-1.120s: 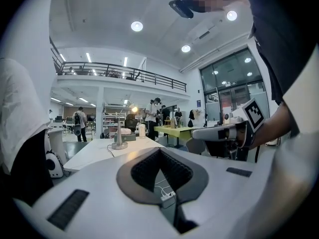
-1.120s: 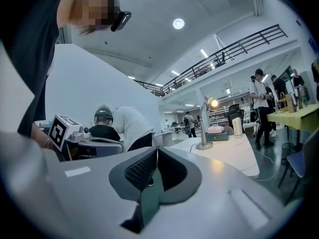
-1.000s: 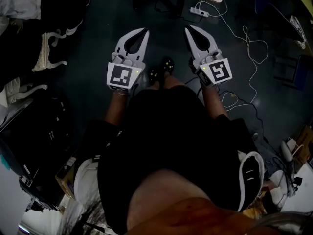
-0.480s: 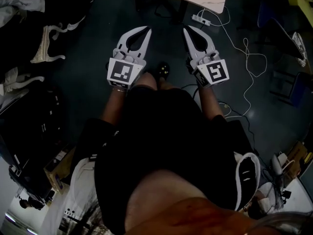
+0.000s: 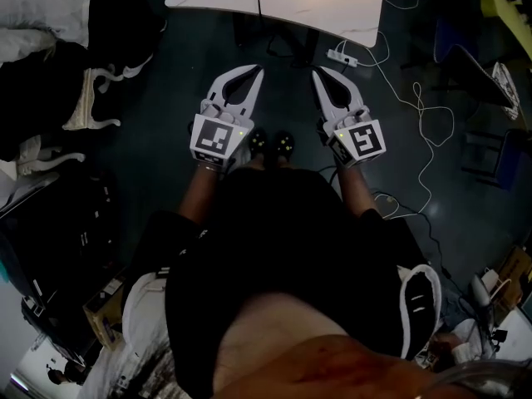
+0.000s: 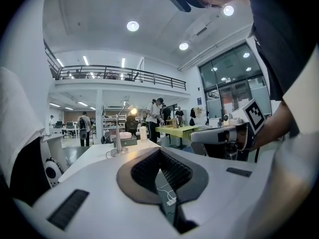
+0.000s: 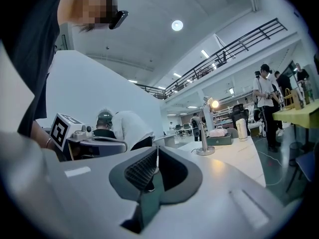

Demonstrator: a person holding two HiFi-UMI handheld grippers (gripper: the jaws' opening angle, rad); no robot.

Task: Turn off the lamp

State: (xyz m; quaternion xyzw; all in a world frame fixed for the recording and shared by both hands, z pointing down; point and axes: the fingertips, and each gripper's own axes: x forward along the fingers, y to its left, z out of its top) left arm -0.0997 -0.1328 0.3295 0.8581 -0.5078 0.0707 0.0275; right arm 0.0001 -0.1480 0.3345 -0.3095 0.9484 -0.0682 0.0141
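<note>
Plainly, both pairs of jaws are clenched with nothing between them. In the left gripper view the ribbed pads of the left gripper [image 6: 160, 152] meet at their tips, and only floor and a white cable show through the gap behind them. The right gripper [image 7: 156, 149] is the same: pads pressed together, nothing held. From the head view the two grippers are side by side over the dark floor [image 5: 166, 140], both pointing toward the near edge of a white table [image 5: 283, 2] and not touching it.

The lamp [image 7: 202, 132] stands on that table, well apart from both grippers. Its round base sits on the tabletop, its thin stem rises and bends over, and its head glows, so it is lit; a patch of warm light lies on the table below it.

Just beside the lamp is a low dark box [image 7: 220, 141] with a pale bundle [image 7: 218, 132] on top of it; whether the bundle lies in the box or only on it, I cannot tell. Next to the box stands a white jug [image 7: 241, 129], upright; what it holds is not visible.

On the floor under the table's edge lies a power strip [image 5: 342, 56] with a white cable [image 5: 432, 98] trailing off to the right. The person's shoes [image 5: 272, 144] show between the grippers.
</note>
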